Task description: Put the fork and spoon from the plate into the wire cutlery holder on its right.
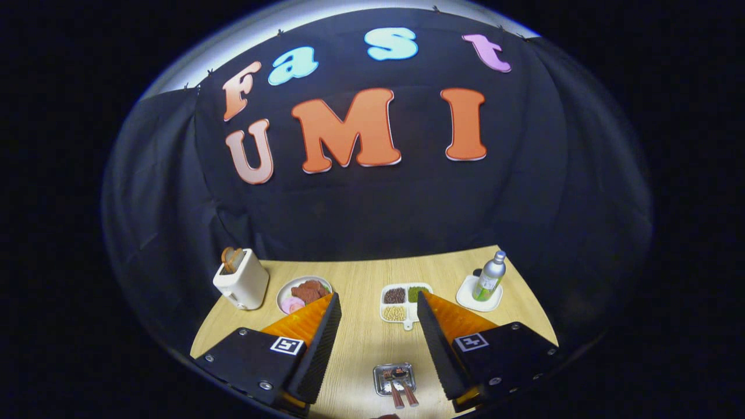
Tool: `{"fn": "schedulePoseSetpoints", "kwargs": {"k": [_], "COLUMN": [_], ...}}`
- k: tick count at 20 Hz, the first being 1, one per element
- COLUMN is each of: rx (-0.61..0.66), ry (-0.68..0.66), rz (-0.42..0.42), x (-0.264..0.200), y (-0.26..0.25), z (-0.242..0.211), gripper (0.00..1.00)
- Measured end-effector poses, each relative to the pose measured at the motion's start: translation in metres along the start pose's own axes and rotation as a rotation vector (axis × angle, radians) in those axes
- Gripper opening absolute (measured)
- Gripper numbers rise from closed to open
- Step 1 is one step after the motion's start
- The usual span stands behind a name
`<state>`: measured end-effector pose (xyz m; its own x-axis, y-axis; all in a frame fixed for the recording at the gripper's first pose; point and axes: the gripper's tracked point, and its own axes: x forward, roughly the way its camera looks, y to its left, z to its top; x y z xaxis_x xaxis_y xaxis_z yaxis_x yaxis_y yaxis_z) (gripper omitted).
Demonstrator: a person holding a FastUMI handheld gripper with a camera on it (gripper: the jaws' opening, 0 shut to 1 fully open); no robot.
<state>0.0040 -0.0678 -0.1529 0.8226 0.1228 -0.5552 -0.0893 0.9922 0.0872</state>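
Fingers of your claw stand wide apart, gripping nothing, held high over the wooden table. Between them, near you, sits a small metal plate carrying the fork and spoon. Beyond: a divided dish of grains, toaster, meat plate, bottle.

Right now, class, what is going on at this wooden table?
A hand-held two-finger gripper hangs above the light wooden table with its fingers wide open, holding nothing. Between the fingers, close in, lies a small shiny metal plate carrying a fork and spoon with reddish-brown handles, untouched. Beyond the fingers stand a cream toaster with bread, a white plate of food, a divided white dish of grains and a silver bottle.
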Motion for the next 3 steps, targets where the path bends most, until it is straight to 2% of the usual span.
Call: {"fn": "schedulePoseSetpoints", "kwargs": {"k": [3], "rx": [-0.039], "ry": [-0.103], "rz": [-0.028], "x": [-0.008], "y": [-0.001], "z": [0.023], "gripper": [0.79]}}
